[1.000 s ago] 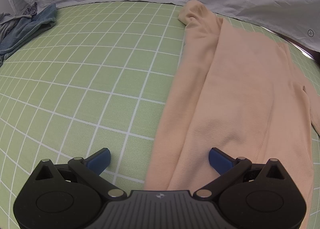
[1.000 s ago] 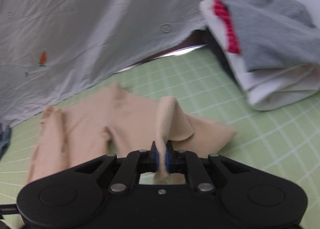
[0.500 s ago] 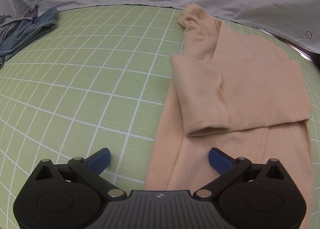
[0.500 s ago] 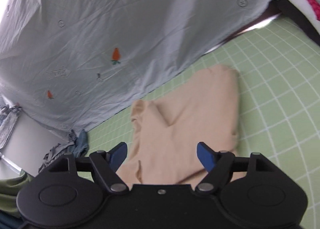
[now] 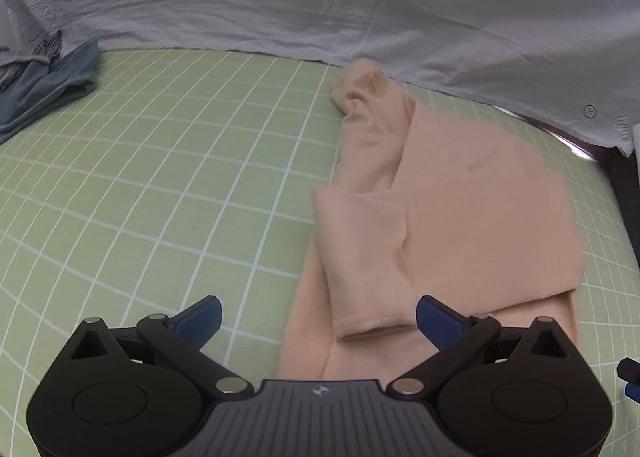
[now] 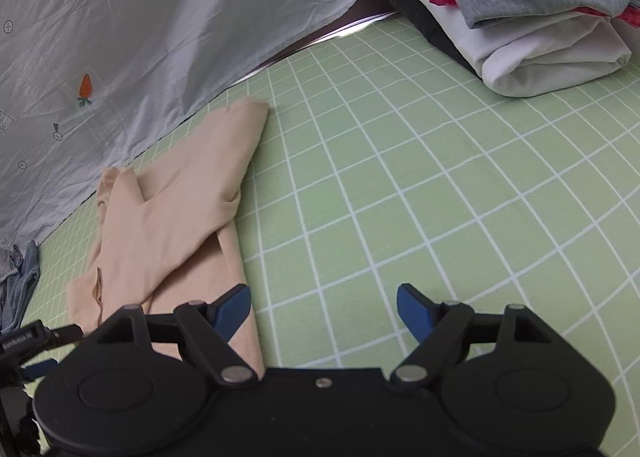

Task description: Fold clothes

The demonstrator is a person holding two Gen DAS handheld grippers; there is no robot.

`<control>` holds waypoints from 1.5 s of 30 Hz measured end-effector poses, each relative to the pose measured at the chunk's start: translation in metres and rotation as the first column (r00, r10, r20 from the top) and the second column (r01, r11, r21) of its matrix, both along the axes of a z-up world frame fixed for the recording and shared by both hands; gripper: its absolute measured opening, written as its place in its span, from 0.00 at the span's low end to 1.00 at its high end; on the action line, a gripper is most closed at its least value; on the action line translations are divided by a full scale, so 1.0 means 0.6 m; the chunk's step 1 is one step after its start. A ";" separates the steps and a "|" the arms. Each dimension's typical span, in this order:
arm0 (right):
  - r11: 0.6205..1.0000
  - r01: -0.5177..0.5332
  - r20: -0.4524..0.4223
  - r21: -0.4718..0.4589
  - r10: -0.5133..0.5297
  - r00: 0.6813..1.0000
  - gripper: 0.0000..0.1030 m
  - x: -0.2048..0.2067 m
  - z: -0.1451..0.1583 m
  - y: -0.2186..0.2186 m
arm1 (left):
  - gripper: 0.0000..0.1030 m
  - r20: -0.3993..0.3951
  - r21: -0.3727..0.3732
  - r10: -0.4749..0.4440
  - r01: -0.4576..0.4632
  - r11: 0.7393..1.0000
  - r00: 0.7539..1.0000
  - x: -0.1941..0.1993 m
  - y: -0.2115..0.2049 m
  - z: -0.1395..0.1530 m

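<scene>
Left cam: my left gripper (image 5: 318, 321) is spread wide with nothing in it. The peach soft knit top (image 5: 440, 217) lies ahead-right on the green grid mat (image 5: 160, 177), long axis running away from me, sleeve folded across, cuff between my fingertips.

Right cam: my right gripper (image 6: 324, 311) is also wide apart and empty. The top sits ahead-left, hem by the left fingertip, so either hand's close.
</scene>
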State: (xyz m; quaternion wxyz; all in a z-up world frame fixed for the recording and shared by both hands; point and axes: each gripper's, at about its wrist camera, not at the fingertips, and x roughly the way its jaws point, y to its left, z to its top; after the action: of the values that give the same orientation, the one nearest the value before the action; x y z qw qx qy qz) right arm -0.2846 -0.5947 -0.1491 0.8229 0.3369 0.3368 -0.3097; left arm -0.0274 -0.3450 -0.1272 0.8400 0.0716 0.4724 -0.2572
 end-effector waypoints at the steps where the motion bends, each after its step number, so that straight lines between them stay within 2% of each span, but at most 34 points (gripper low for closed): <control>1: 1.000 -0.006 -0.008 -0.009 0.006 1.000 0.78 0.002 0.001 0.001 | 0.74 0.009 -0.006 -0.020 0.020 1.000 1.000 0.002 -0.006 0.004; 5: 0.998 -0.051 -0.023 -0.048 0.050 0.998 0.79 0.012 0.011 0.014 | 0.51 0.007 -0.001 -0.052 0.052 0.999 0.999 0.013 -0.032 -0.003; 7: 0.996 -0.065 -0.035 -0.067 0.063 0.997 0.79 0.011 0.019 0.027 | 0.24 0.002 0.002 -0.054 0.054 0.999 0.999 0.018 -0.039 -0.007; 9: 0.994 -0.067 -0.042 -0.086 0.064 0.997 0.79 0.007 0.027 0.039 | 0.06 0.024 -0.010 -0.071 0.071 0.997 0.997 0.016 -0.036 0.003; 12: 0.992 -0.053 -0.061 -0.113 0.046 0.997 0.79 0.000 0.035 0.060 | 0.06 0.068 -0.048 -0.106 0.110 0.993 0.992 0.016 -0.024 0.026; 16: 0.993 -0.022 -0.082 -0.119 0.012 0.997 0.79 0.003 0.036 0.087 | 0.05 0.110 -0.139 -0.116 0.131 0.982 0.987 0.035 -0.001 0.071; 19: 0.990 -0.032 -0.116 -0.140 0.016 0.993 0.79 0.018 0.035 0.116 | 0.05 0.153 -0.218 -0.090 0.123 0.968 0.984 0.068 0.029 0.116; 22: 0.986 -0.051 -0.141 -0.159 0.029 0.990 0.79 0.038 0.036 0.146 | 0.05 0.216 -0.278 -0.011 0.073 0.958 0.976 0.116 0.075 0.162; 25: 0.981 -0.072 -0.171 -0.181 0.041 0.984 0.79 0.061 0.039 0.176 | 0.05 0.227 -0.335 0.122 -0.040 0.941 0.966 0.185 0.143 0.185; 27: 0.976 -0.084 -0.191 -0.202 0.045 0.981 0.79 0.073 0.040 0.196 | 0.06 0.231 -0.342 0.210 -0.123 0.932 0.950 0.229 0.183 0.179; 29: 0.972 -0.088 -0.209 -0.217 0.042 0.977 0.79 0.078 0.039 0.212 | 0.11 0.212 -0.301 0.267 -0.197 0.933 0.940 0.262 0.206 0.158; 31: 0.969 -0.094 -0.230 -0.229 0.040 0.972 0.79 0.082 0.038 0.225 | 0.30 0.168 -0.258 0.283 -0.235 0.937 0.944 0.273 0.222 0.133; 32: 0.967 -0.098 -0.244 -0.235 0.040 0.969 0.79 0.082 0.037 0.230 | 0.36 0.149 -0.250 0.274 -0.232 0.940 0.950 0.266 0.227 0.122; 34: 0.964 -0.102 -0.262 -0.245 0.035 0.964 0.79 0.078 0.036 0.237 | 0.55 0.114 -0.229 0.252 -0.221 0.948 0.961 0.250 0.232 0.101; 36: 0.962 -0.102 -0.274 -0.253 0.030 0.961 0.79 0.073 0.037 0.242 | 0.63 0.079 -0.188 0.189 -0.172 0.967 0.979 0.216 0.223 0.078; 40: 0.966 -0.079 -0.252 -0.246 0.015 0.968 0.79 0.054 0.042 0.233 | 0.64 -0.013 -0.148 0.062 -0.063 0.987 0.998 0.123 0.195 0.039; 45: 0.975 -0.035 -0.191 -0.221 -0.008 0.981 0.78 0.021 0.042 0.211 | 0.67 -0.105 -0.151 -0.027 0.011 0.989 0.994 0.008 0.180 0.008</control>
State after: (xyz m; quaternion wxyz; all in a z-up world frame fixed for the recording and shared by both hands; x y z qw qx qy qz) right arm -0.2722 -0.4678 -0.1239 0.8215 0.2087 0.3797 -0.3706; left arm -0.0225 -0.2368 -0.1224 0.8141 -0.0010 0.4951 -0.3034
